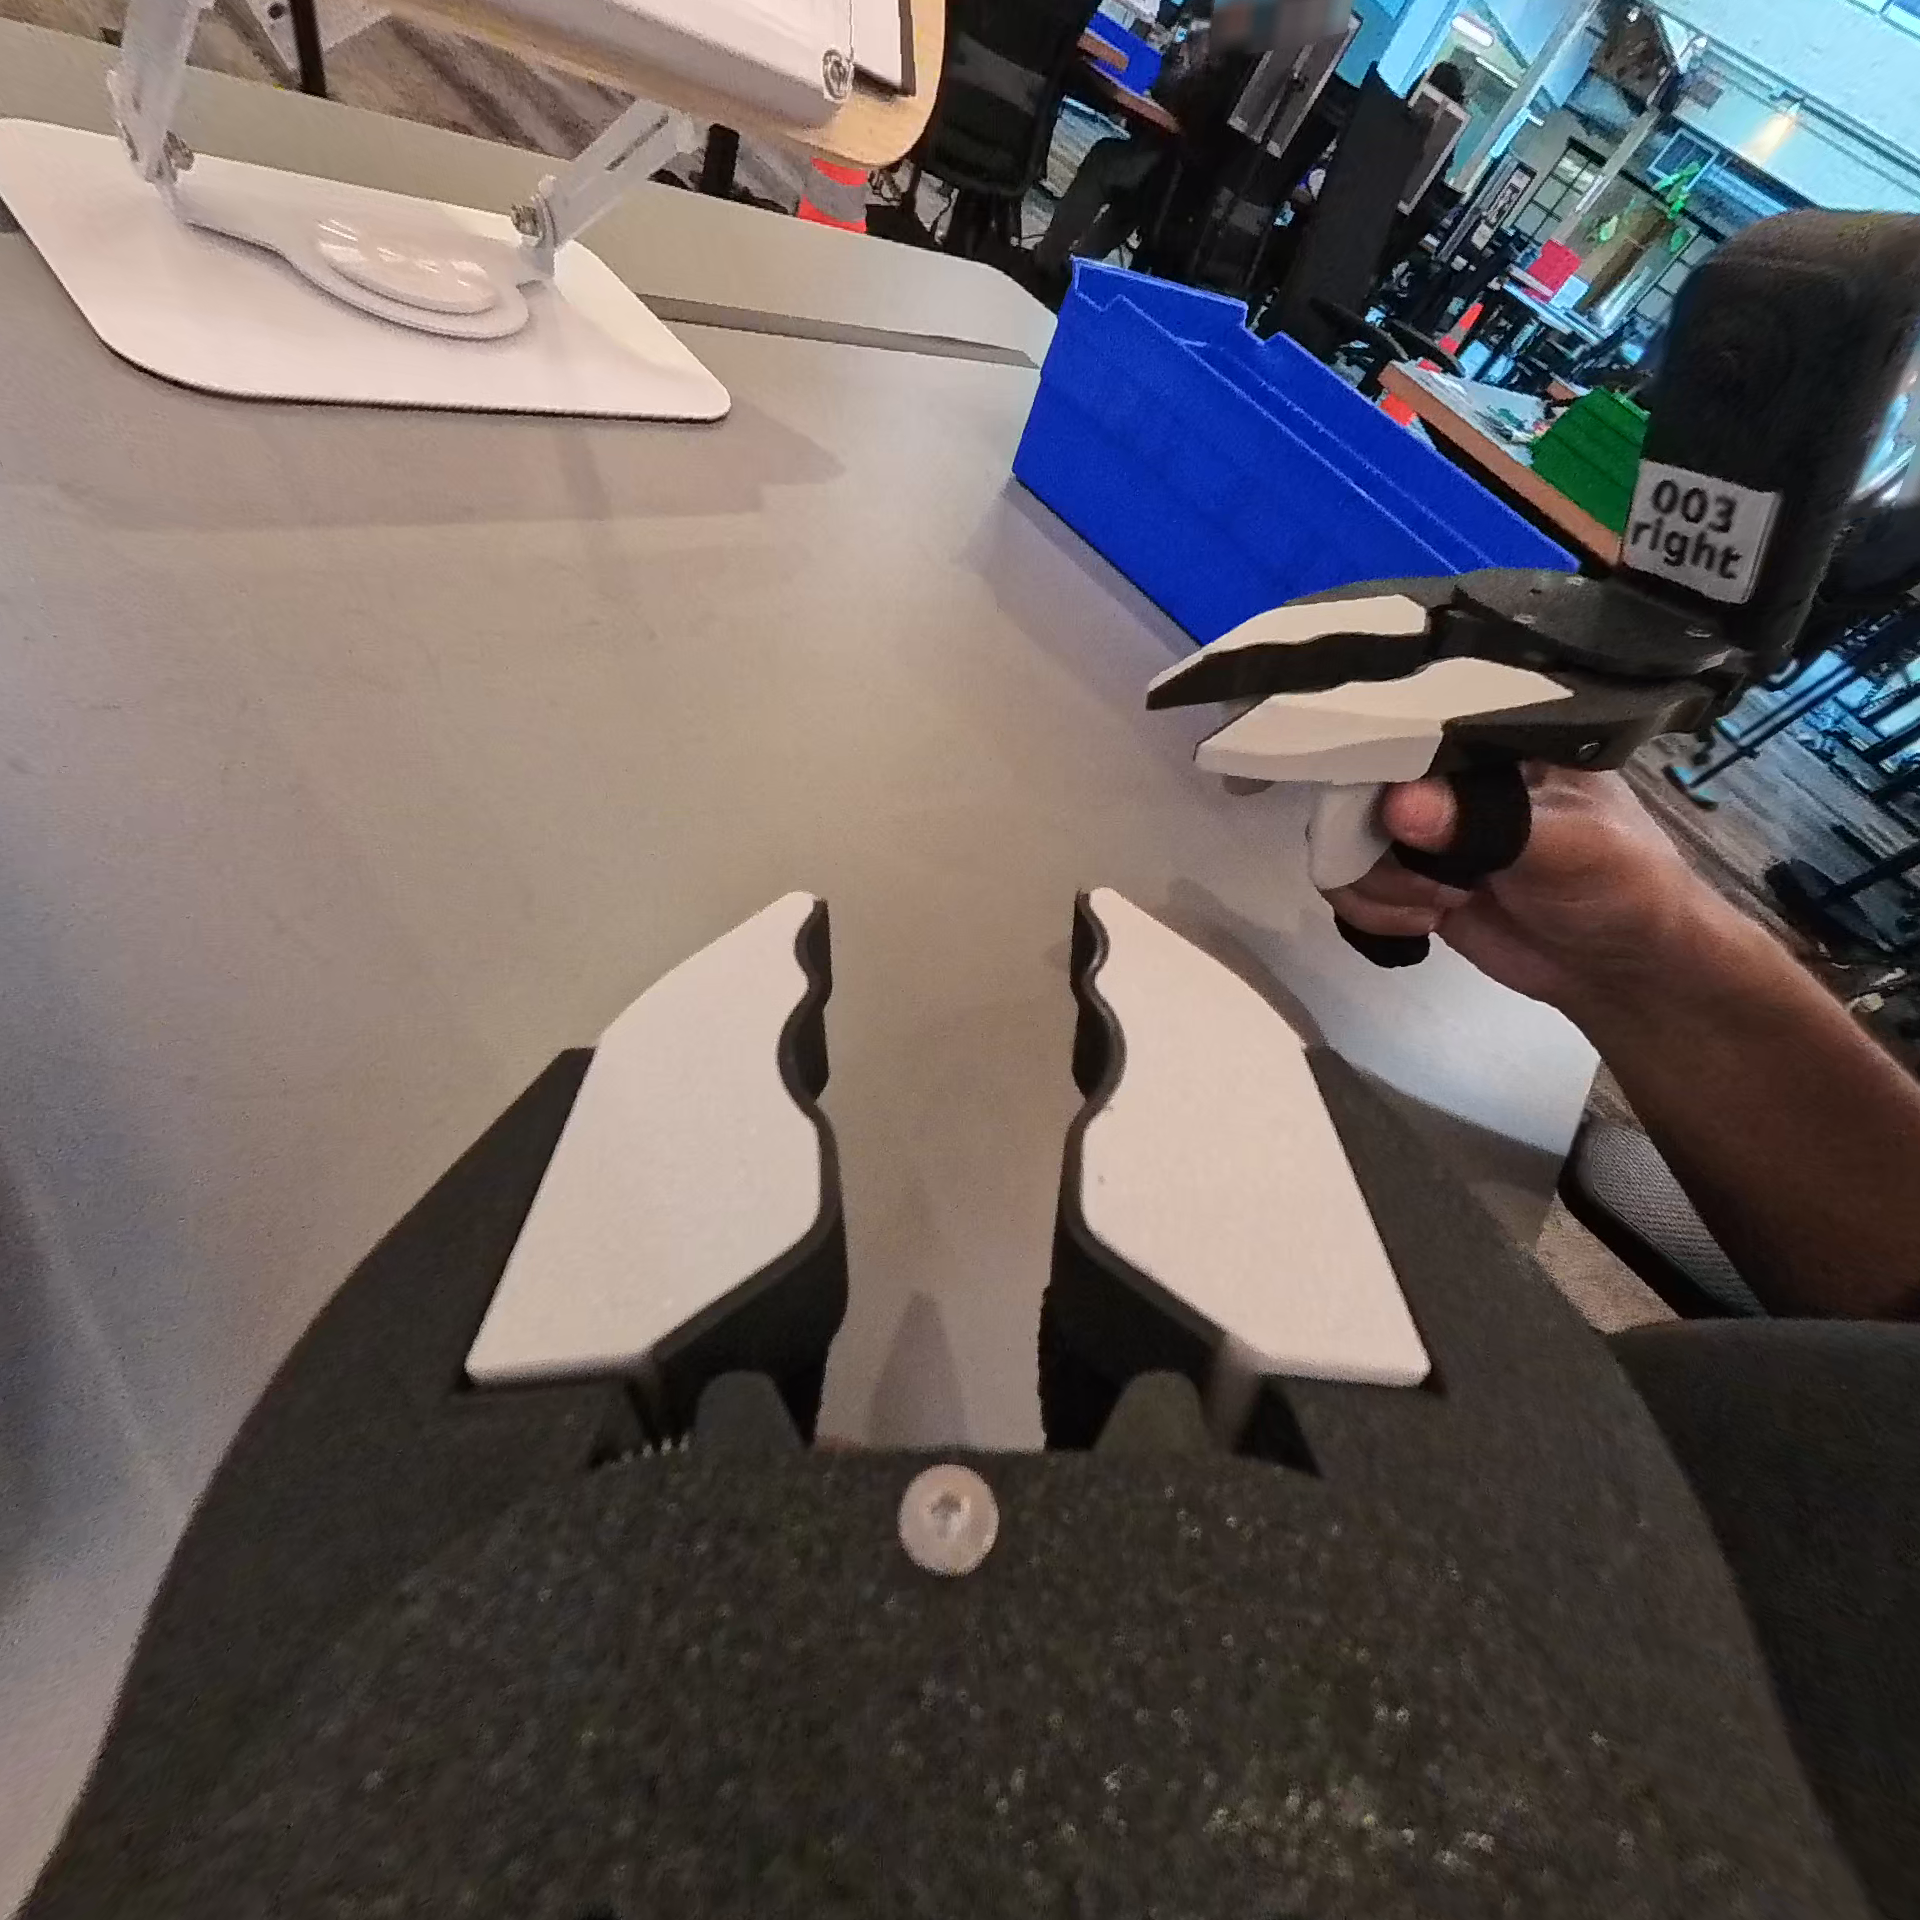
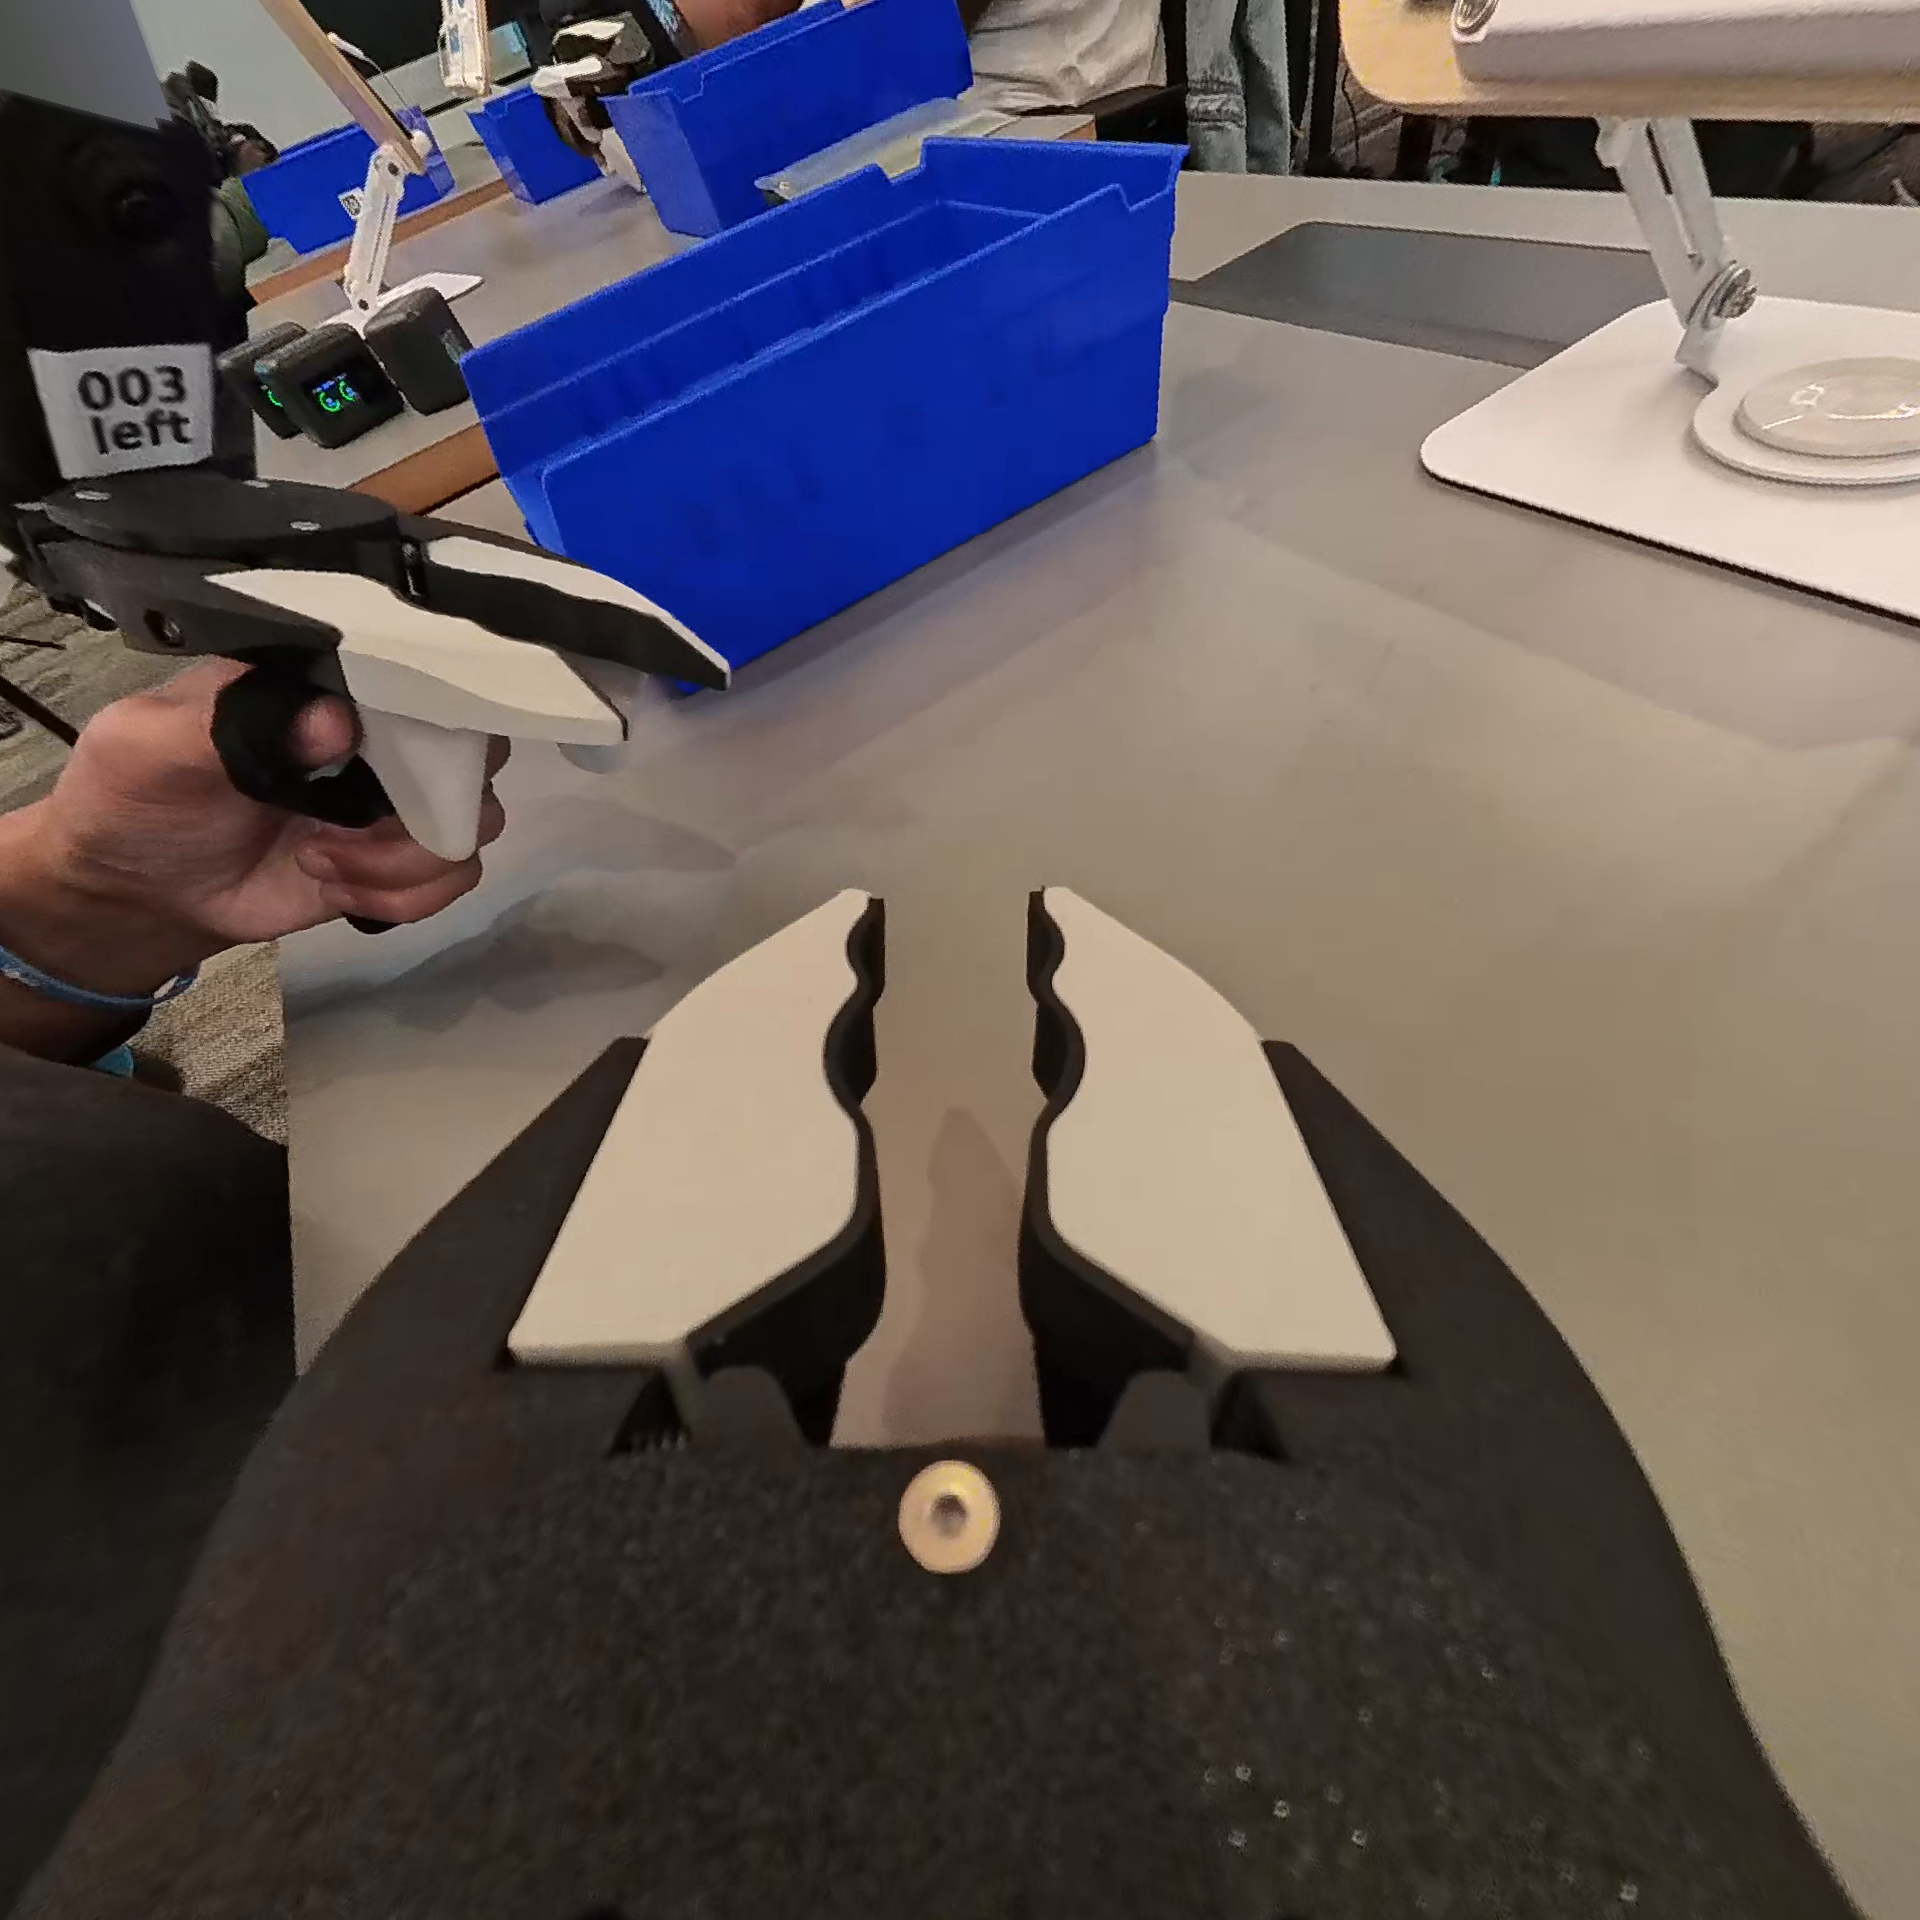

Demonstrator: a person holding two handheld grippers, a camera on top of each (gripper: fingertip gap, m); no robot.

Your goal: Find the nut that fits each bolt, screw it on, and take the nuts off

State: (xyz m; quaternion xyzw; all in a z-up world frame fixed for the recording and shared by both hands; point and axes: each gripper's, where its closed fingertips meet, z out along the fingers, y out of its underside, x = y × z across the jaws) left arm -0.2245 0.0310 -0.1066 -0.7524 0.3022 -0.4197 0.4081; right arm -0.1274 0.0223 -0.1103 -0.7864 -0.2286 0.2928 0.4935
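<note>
A: In the left wrist view the left hand-held gripper hangs over the bare grey bench, its fingers parted with a clear gap and nothing between them.

B: The right wrist view shows the right hand-held gripper the same way, parted a little narrower, empty, over the bench's middle.

A: Any bolts or nuts? I see none from the left; the blue bin near the bench's far right edge shows me only its outer wall.

B: From here I look into that blue bin; what shows of its inside holds nothing I can make out. So I cannot tell where they are.

A: The white stand sits at the far left corner.

B: Only my view catches small black devices with lit screens on the next table.
</note>
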